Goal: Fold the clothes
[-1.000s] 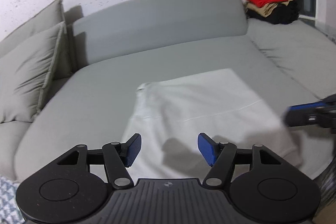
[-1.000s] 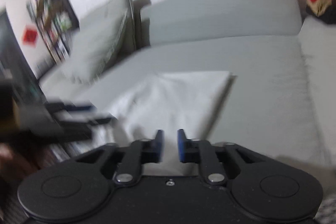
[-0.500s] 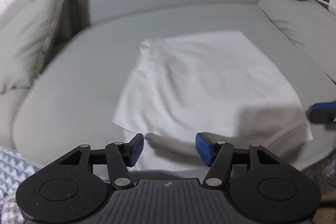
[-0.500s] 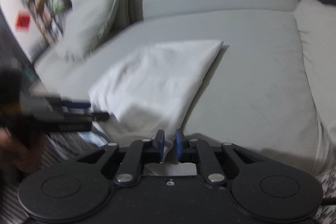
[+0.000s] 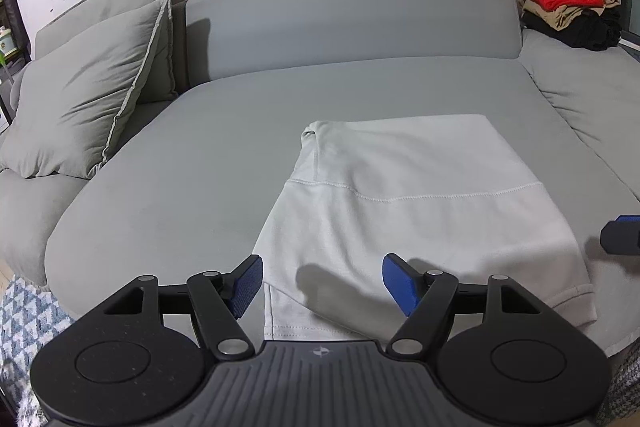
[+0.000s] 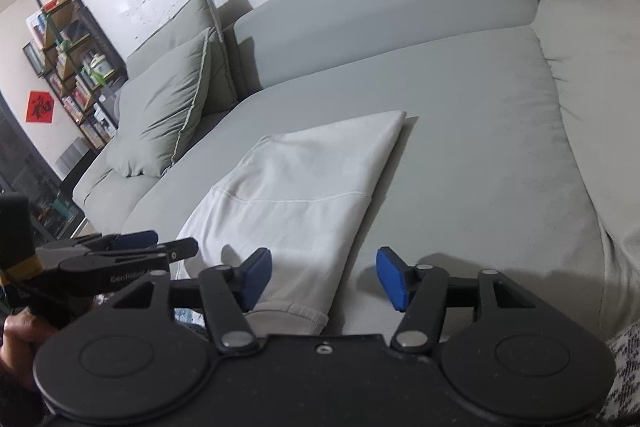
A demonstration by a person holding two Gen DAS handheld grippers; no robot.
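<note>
Two grey cushions [image 5: 92, 95] lean at the grey sofa's [image 5: 360, 95] left end; a folded white garment [image 5: 416, 195] lies on its seat. Left gripper [image 5: 322, 283] and right gripper [image 6: 324, 277] hover spread wide, empty.

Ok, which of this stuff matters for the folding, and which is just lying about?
For the job:
white garment, half-folded on the sofa seat
left tongs, open
right tongs, open

Lying about:
grey cushions
clothes pile
bookshelf
</note>
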